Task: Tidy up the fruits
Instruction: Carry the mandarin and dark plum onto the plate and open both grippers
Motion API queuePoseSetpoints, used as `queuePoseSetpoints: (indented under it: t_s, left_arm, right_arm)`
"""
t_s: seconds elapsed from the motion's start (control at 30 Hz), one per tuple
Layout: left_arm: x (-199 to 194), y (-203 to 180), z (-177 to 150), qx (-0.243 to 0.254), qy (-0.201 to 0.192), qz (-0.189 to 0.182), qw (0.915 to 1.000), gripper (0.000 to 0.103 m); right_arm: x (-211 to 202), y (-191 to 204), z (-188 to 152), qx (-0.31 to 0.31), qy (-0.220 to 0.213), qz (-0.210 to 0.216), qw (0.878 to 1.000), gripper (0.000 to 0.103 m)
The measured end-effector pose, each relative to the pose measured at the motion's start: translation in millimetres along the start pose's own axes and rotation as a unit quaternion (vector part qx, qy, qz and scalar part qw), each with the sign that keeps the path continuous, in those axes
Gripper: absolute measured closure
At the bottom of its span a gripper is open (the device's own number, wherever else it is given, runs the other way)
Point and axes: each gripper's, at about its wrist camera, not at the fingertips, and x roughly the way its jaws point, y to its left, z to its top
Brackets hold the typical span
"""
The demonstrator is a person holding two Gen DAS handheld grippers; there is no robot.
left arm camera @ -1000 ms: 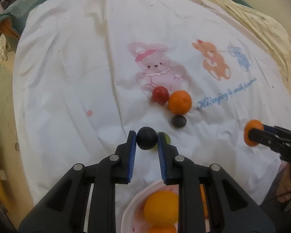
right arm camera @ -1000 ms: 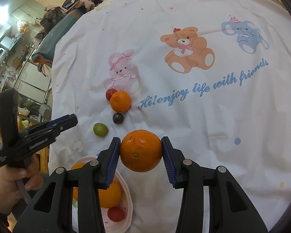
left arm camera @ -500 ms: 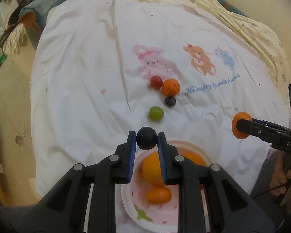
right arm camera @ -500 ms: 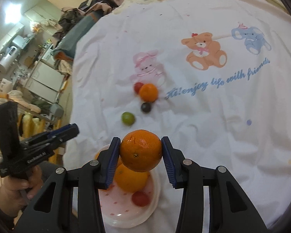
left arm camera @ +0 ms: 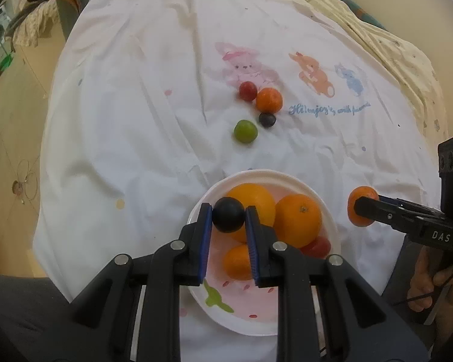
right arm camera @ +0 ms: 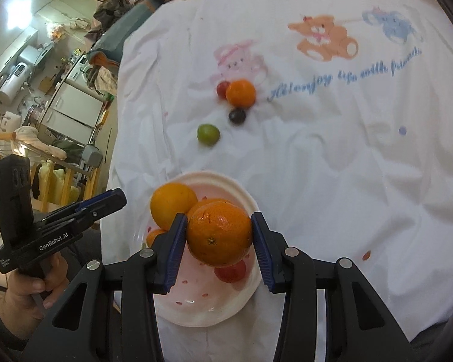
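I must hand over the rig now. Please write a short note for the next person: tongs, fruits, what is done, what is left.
Left tongs: shut on the dark fruit, above the plate.
Right tongs: shut on an orange, also above the plate.
Done: plate holds two big oranges, a small orange fruit and a red fruit.
Left: release both held fruits there, then collect four from the cloth: green, dark, orange, red.

Both wrist views above plate (left arm camera: 326,211)
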Motion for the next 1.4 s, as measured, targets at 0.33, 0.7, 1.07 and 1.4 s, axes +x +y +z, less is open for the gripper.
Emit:
queuePoseSetpoints:
  t_s: [0.33, 0.7, 1.07, 1.4]
  left_arm:
    - [16, 1, -11, 0.002, 0.039, 0.000, 0.9993, 0.084]
    - [28, 3, -15, -0.008, 0.076, 0.006, 0.9970, 0.084]
    - [27, 7, -15, -0.024, 0.077, 0.001, 0.9968, 0.082]
    - [18, 17, -9, -0.054, 0.048, 0.004, 0.9973, 0.042]
  right_arm:
    - [24, 29, -15, -0.045, 0.063, 0.047, 0.996, 0.058]
    - [55, 43, -29, -0.073, 0.125, 0.036, 0.989, 0.056]
    - [54, 45, -27, -0.068, 0.116, 0.039, 0.990, 0.052]
    - [14, 26, -8, -0.025, 0.028, 0.058, 0.998, 0.028]
